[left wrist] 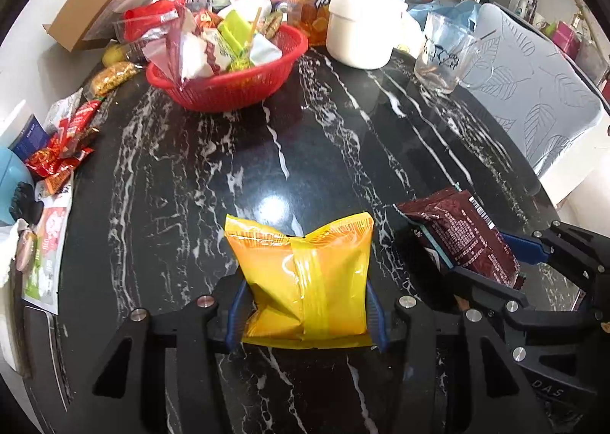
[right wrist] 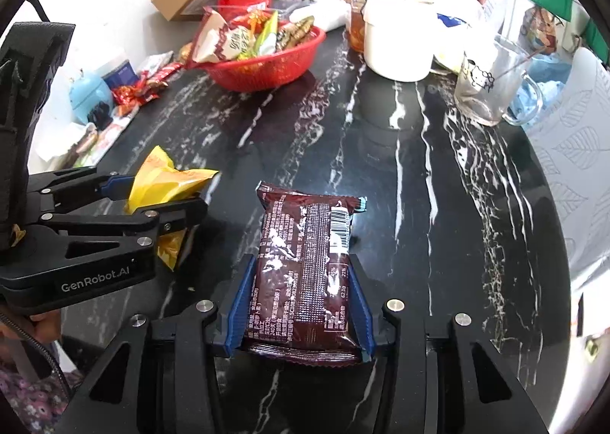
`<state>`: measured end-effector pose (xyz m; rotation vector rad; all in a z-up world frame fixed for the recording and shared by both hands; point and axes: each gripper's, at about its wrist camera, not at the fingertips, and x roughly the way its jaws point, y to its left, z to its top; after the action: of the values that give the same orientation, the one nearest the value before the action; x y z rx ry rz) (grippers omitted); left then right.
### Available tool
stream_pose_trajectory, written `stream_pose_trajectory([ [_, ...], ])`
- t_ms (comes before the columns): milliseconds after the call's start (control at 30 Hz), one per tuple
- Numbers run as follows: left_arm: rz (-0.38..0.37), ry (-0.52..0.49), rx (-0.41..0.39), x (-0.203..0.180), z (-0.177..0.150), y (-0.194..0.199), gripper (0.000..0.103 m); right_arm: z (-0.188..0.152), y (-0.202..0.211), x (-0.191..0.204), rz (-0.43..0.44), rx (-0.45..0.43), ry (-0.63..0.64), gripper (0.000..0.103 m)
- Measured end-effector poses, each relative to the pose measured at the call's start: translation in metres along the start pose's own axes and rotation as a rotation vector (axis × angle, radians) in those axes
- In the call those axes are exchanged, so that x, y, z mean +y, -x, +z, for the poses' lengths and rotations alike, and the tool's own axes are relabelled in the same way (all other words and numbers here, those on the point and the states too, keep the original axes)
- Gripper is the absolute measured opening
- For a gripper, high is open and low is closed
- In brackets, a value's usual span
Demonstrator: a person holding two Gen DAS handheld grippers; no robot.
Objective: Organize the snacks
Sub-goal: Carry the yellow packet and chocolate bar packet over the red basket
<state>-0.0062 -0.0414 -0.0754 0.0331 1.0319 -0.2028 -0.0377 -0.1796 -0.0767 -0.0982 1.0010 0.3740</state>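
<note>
My left gripper (left wrist: pixel 307 304) clamps a crinkled yellow foil snack packet (left wrist: pixel 305 274); my right gripper (right wrist: pixel 301 304) clamps a dark brown plastic snack bar wrapper (right wrist: pixel 305 266). Both remain outside the part-filled red plastic mesh basket (left wrist: pixel 236 90); red wrappers (left wrist: pixel 65 151) remain loose.

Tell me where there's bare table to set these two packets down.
The dark marble table is bare between the red basket, the white jug and the glass mug. The left edge by the red wrappers is crowded.

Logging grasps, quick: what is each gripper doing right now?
Left gripper: closed on the yellow snack packet.
Right gripper: closed on the dark brown snack packet.
</note>
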Motion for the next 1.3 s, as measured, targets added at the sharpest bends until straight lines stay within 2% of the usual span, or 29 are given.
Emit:
stream_pose_trajectory([
  [367,-0.001,-0.011,-0.095,0.001,0.005,0.032,0.05,0.01,0.021,0.01,0.048,-0.06,0.026,0.045],
  [600,-0.007,-0.014,-0.172,0.005,0.019,0.054,0.05,0.024,0.036,0.015,0.053,-0.115,0.049,0.045],
  [933,-0.024,0.003,-0.279,0.016,0.054,0.077,0.05,0.064,0.051,0.017,0.071,-0.194,0.074,0.045],
  [1300,-0.014,0.044,-0.366,0.049,0.101,0.086,0.05,0.12,0.055,0.013,0.071,-0.28,0.095,0.045],
])
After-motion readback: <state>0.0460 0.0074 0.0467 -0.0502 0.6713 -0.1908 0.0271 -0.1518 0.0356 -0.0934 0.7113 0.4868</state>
